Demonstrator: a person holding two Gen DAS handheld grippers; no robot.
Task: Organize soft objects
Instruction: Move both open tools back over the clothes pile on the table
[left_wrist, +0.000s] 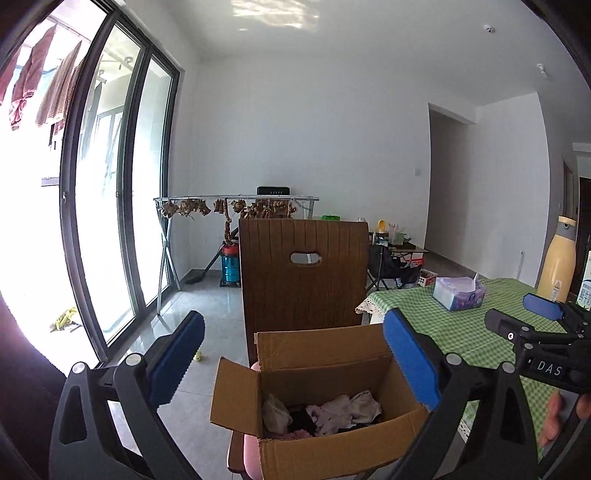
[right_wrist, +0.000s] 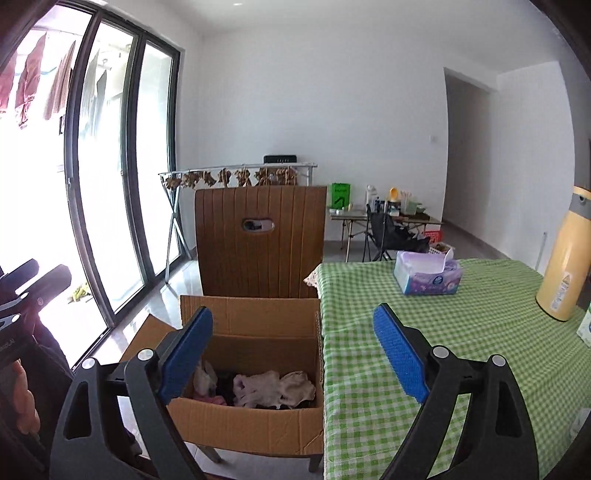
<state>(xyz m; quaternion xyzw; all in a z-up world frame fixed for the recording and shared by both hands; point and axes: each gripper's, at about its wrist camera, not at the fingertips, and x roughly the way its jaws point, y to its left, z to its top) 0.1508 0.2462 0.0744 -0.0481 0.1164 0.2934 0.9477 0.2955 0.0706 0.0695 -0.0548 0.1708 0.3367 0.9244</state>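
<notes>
Hovering with blue pads spread and empty, the left gripper (left_wrist: 291, 358) and right gripper (right_wrist: 293, 352) face the open brown cardboard box (right_wrist: 251, 424) on the wooden chair (right_wrist: 258, 240), left of the green-checked table (right_wrist: 461, 332). Pale crumpled garments (right_wrist: 273, 387) lie inside; a careless reach could snag a flap and tip it.

An open cardboard box (left_wrist: 314, 373) stands upright on the seat of a brown chair (left_wrist: 303, 273), just beside the edge of the table (right_wrist: 443, 332) with its green checked cloth. Its flaps are folded outward and up. Inside, at the bottom, lies a loose heap of soft clothes (right_wrist: 273, 387): pale pink and cream pieces crumpled on top, a beige piece at the left, and dark fabric between and beneath them.
</notes>
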